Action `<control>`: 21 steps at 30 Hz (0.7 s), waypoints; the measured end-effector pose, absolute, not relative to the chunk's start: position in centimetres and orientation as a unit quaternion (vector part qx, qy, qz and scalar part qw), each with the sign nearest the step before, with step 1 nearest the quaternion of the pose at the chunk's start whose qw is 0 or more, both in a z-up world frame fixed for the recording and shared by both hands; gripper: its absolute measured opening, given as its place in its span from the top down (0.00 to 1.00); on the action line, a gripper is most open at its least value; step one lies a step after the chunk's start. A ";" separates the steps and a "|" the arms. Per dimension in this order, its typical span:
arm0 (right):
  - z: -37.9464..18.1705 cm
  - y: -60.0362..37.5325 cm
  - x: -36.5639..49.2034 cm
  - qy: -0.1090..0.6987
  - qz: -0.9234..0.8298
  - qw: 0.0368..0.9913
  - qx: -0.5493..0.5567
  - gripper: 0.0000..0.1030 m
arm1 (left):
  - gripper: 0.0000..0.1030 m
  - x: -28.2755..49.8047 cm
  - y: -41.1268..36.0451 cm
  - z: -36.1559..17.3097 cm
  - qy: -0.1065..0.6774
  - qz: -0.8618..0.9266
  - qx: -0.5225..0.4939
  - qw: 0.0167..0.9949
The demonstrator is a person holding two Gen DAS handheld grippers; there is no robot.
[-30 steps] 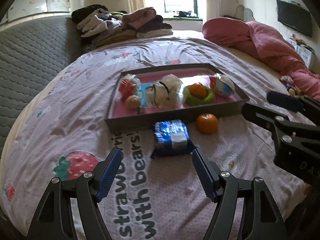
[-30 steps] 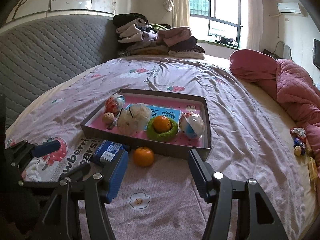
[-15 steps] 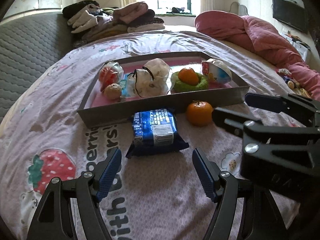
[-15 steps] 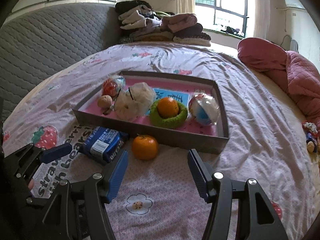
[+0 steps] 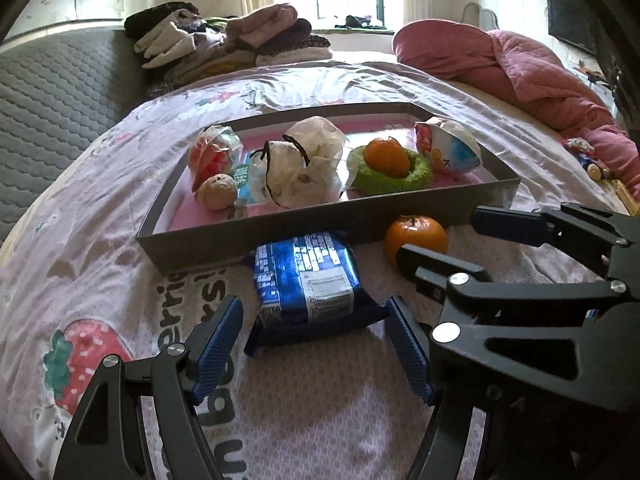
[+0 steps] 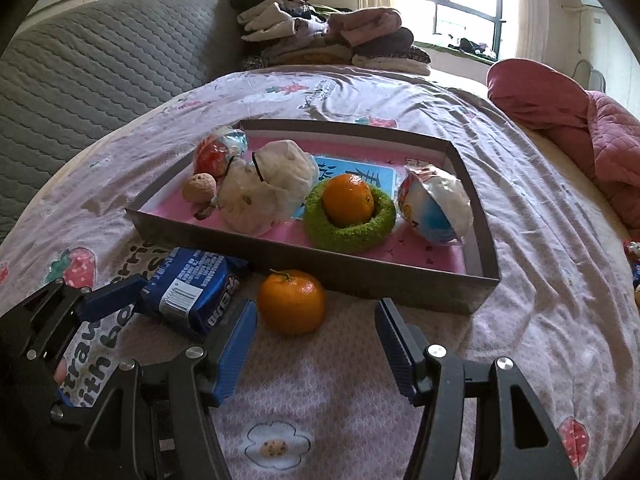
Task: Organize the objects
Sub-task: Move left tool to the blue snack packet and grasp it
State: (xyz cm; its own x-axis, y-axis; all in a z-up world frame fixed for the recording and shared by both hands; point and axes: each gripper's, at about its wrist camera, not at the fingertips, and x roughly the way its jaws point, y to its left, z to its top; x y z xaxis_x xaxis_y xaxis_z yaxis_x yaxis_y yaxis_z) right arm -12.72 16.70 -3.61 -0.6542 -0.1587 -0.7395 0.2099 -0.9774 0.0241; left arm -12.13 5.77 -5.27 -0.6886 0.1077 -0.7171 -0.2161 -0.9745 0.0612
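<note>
My left tool (image 5: 316, 344) is spread wide, its blue pads (image 5: 216, 344) on either side of the near end of the blue packet (image 5: 308, 284) without pressing on it. The packet lies flat on the bed (image 5: 100, 280), its far end just against the near wall of the tray (image 5: 248, 236). In the left view my right tool (image 5: 440, 236) reaches in from the right, its fingers parted, with the loose orange (image 5: 416, 236) just beside the nearer fingertip; whether they touch I cannot tell.

From the right view, my right tool (image 6: 316, 344) is also spread, holding nothing. The loose orange (image 6: 291, 302) sits on the bed just ahead of the gap, nearer the left finger, and close to the tray's (image 6: 360, 276) near wall. The packet (image 6: 192, 292) lies left of the orange, and my left tool (image 6: 116, 300) shows at the left edge with one blue finger beside the packet.

Inside the tray, from left to right: a red wrapped sweet (image 6: 218, 152), a walnut (image 6: 199, 188) near it, a white plastic bag (image 6: 264, 188) in the middle, a second orange (image 6: 348, 200) resting in a green ring (image 6: 348, 228), and a white and blue wrapped ball (image 6: 434, 204) at the right end.

Folded clothes (image 6: 320, 36) are piled at the far end of the bed, and a pink quilt (image 6: 580, 120) lies bunched at the far right
</note>
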 end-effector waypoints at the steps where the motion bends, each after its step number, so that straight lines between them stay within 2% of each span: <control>1: -3.7 16.7 -12.9 0.030 -0.908 0.102 0.404 0.41 | 0.28 -12.3 5.8 -5.3 0.072 0.916 -0.385 0.085; 10: -4.3 16.6 -14.3 0.013 -0.902 0.115 0.417 0.42 | 0.26 -14.0 4.8 -5.8 0.047 0.911 -0.401 0.085; 15: -4.4 16.8 -14.6 0.001 -0.899 0.121 0.421 0.47 | 0.26 -14.7 4.4 -6.1 0.028 0.908 -0.409 0.088; 16: -4.4 16.9 -14.6 -0.002 -0.899 0.122 0.421 0.49 | 0.28 -14.8 4.3 -6.1 0.026 0.907 -0.410 0.089; 19: -4.1 17.1 -14.5 -0.009 -0.900 0.132 0.416 0.61 | 0.35 -15.1 3.9 -6.0 0.016 0.908 -0.409 0.089; 21: -4.0 17.0 -14.4 -0.008 -0.901 0.134 0.413 0.62 | 0.37 -15.1 3.7 -6.0 0.013 0.907 -0.411 0.092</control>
